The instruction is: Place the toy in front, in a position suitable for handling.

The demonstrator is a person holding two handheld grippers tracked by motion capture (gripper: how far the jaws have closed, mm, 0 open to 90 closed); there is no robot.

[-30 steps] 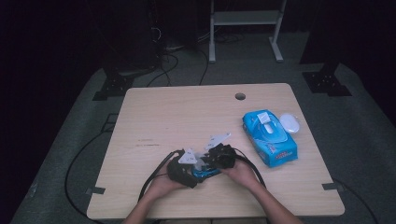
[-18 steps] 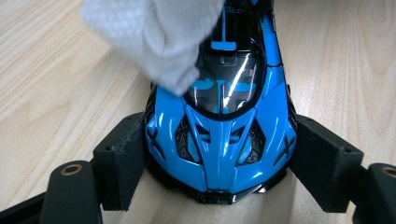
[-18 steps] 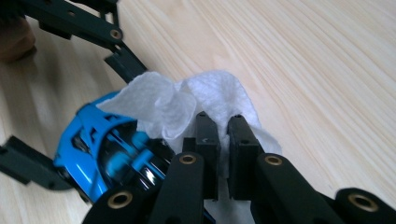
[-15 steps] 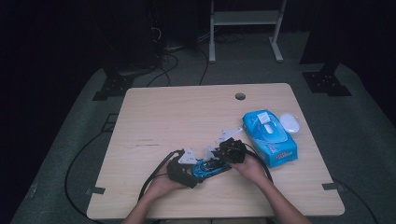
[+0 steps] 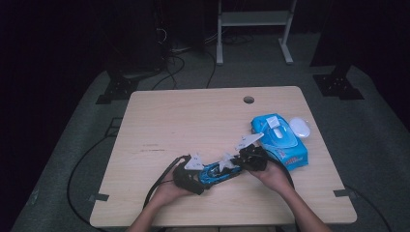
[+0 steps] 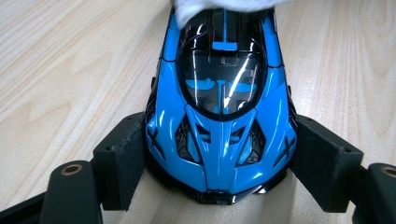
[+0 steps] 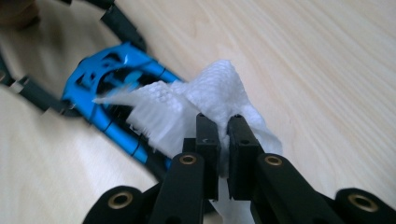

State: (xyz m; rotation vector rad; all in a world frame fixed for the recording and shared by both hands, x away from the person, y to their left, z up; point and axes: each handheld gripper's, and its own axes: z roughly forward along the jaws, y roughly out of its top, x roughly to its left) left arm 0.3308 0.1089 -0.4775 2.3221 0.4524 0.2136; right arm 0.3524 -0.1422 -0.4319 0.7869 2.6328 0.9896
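Observation:
A blue and black toy car (image 6: pixel 219 107) lies on the wooden table (image 5: pixel 193 121), and my left gripper (image 6: pixel 219 161) is shut on it, one pad on each side of its nose. The car (image 5: pixel 217 172) sits between both hands in the high view. My right gripper (image 7: pixel 223 140) is shut on a crumpled white tissue (image 7: pixel 201 102), which rests on the far end of the car (image 7: pixel 112 88). The tissue's edge (image 6: pixel 224 5) shows at the top of the left gripper view. In the high view the right gripper (image 5: pixel 251 157) is just right of the car.
A blue pack of wipes (image 5: pixel 280 140) lies at the table's right side, close to my right hand. A white oval object (image 5: pixel 300 127) sits beside it. A round cable hole (image 5: pixel 248 100) is at the back. Black cables (image 5: pixel 162 179) trail off the front.
My right gripper has drawn to the right along the car with the tissue, uncovering more of the car's blue body. The left gripper still holds the car in place.

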